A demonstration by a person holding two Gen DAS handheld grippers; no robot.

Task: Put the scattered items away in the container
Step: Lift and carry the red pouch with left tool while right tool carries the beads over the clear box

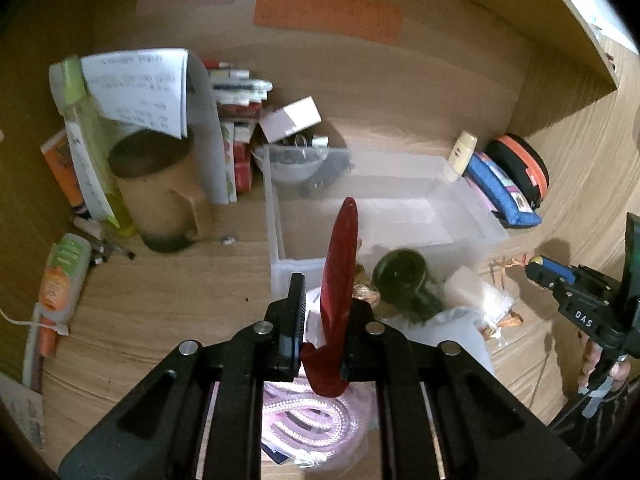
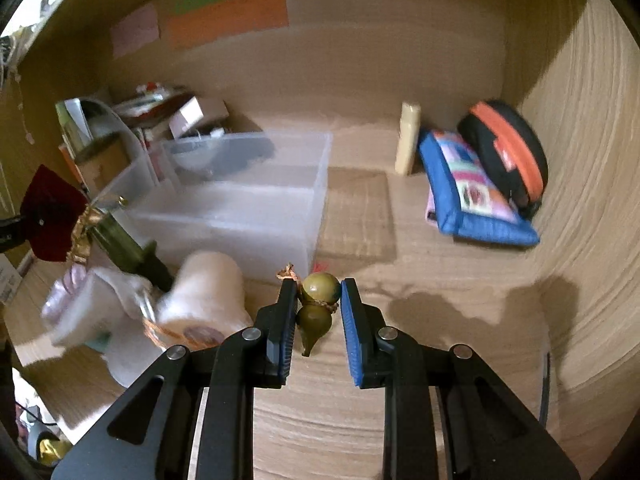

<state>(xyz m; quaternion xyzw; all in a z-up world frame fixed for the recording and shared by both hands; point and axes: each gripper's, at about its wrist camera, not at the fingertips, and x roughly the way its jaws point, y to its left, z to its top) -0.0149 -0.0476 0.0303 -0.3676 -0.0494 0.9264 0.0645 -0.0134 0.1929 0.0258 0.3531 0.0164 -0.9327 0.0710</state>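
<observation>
Between the pads of the left gripper a dark red velvet pouch is pinched, standing on edge above the fingers. Just beyond that claw sits the clear plastic container, with a green bottle lying beside its near wall. To the right, the right gripper is clamped on a small olive gourd charm; the container lies ahead and left of it.
</observation>
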